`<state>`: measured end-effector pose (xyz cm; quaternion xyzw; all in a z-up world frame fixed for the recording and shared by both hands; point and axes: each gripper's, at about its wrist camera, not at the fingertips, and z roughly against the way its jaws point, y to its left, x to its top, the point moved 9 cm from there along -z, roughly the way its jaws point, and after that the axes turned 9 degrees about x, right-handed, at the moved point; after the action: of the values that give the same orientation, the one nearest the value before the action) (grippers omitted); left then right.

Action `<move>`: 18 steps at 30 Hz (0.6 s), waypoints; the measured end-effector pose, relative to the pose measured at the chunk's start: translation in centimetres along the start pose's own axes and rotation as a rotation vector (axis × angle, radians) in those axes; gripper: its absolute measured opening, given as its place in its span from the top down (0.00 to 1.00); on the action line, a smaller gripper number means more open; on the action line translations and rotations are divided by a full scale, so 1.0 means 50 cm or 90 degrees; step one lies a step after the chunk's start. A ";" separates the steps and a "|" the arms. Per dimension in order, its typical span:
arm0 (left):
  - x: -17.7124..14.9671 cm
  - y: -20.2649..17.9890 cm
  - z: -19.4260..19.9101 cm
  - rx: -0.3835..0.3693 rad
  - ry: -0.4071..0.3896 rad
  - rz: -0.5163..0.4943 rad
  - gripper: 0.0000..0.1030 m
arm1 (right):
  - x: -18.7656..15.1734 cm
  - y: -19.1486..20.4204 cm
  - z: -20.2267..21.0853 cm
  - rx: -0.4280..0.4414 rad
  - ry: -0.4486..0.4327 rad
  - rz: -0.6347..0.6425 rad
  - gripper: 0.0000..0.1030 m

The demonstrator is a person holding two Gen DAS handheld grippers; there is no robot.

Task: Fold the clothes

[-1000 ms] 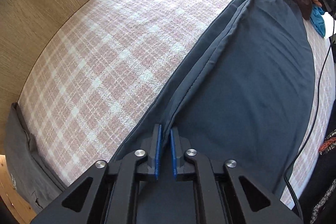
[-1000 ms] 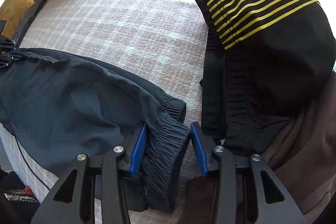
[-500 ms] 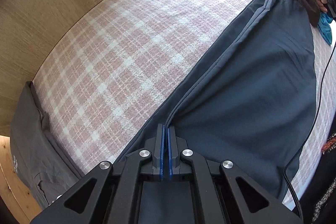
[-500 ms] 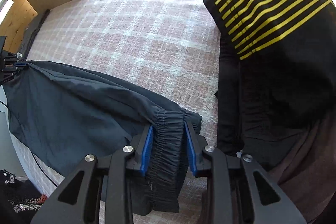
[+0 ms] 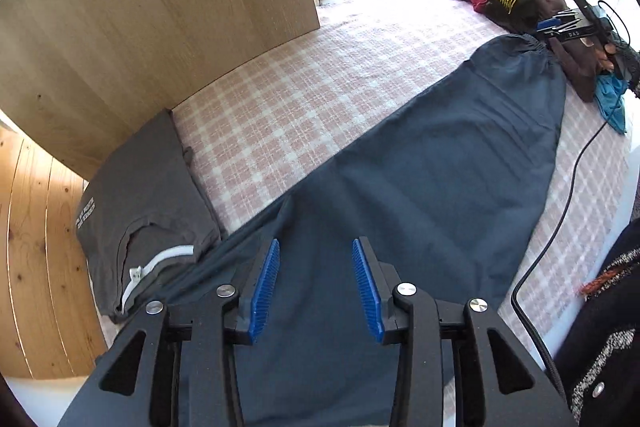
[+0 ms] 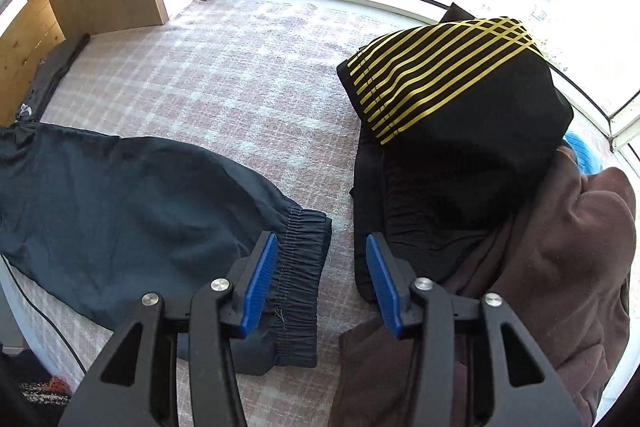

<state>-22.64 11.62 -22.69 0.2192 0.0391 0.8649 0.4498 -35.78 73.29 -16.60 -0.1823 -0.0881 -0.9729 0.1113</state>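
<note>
L gripper [image 5: 314,285] is spread wide, nothing between the blue pads, hovering over the waist end of the dark navy pants [image 5: 440,171]; cloth runs straight under it and away toward 1 o'clock. R gripper [image 6: 320,281] is spread too, holding nothing, w/ the elastic cuff [image 6: 300,267] lying just inside its left pad, toward 11 o'clock. So the pants' long axis runs gripper to gripper across the pink plaid bedcover [image 5: 288,99], one folded leg-stack laid flat. Each end is nearest its own hand: waist to L, cuff to R. Next fold prob. brings cuff toward waist along that axis. Folded grey tee [image 5: 136,211] sits at L's 10 o'clock, touching the waist edge; black/yellow striped garment [image 6: 452,107] piled at R's 1 o'clock, close to the cuff but apart.
</note>
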 end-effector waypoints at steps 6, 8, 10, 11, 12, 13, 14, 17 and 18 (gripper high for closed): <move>-0.186 -0.088 0.082 -0.029 0.035 0.035 0.54 | 0.005 0.040 0.004 0.050 -0.043 -0.030 0.55; -0.213 -0.119 0.057 -0.047 0.043 0.055 0.54 | -0.007 0.081 -0.023 0.071 -0.034 -0.025 0.55; -0.230 -0.136 0.017 -0.056 0.060 0.068 0.54 | -0.026 0.114 -0.046 0.076 -0.015 -0.014 0.55; -0.239 -0.145 -0.003 -0.061 0.069 0.074 0.54 | -0.038 0.128 -0.048 0.078 -0.005 -0.010 0.55; -0.247 -0.154 -0.023 -0.065 0.078 0.081 0.55 | -0.047 0.135 -0.061 0.079 0.004 -0.008 0.55; -0.258 -0.161 -0.043 -0.068 0.090 0.085 0.55 | -0.055 0.137 -0.069 0.078 0.009 -0.011 0.55; -0.280 -0.165 -0.061 -0.064 0.111 0.080 0.55 | -0.064 0.131 -0.074 0.077 0.009 -0.022 0.55; -0.329 -0.167 -0.080 -0.049 0.144 0.078 0.55 | -0.088 0.088 -0.062 0.076 -0.010 -0.086 0.55; -0.338 -0.166 -0.079 -0.045 0.147 0.080 0.55 | -0.097 0.068 -0.054 0.076 -0.020 -0.113 0.55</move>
<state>-9.52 3.63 -34.27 0.1042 0.0466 0.9116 0.3950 -31.45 70.32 -20.45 -0.1818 -0.1635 -0.9690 0.0341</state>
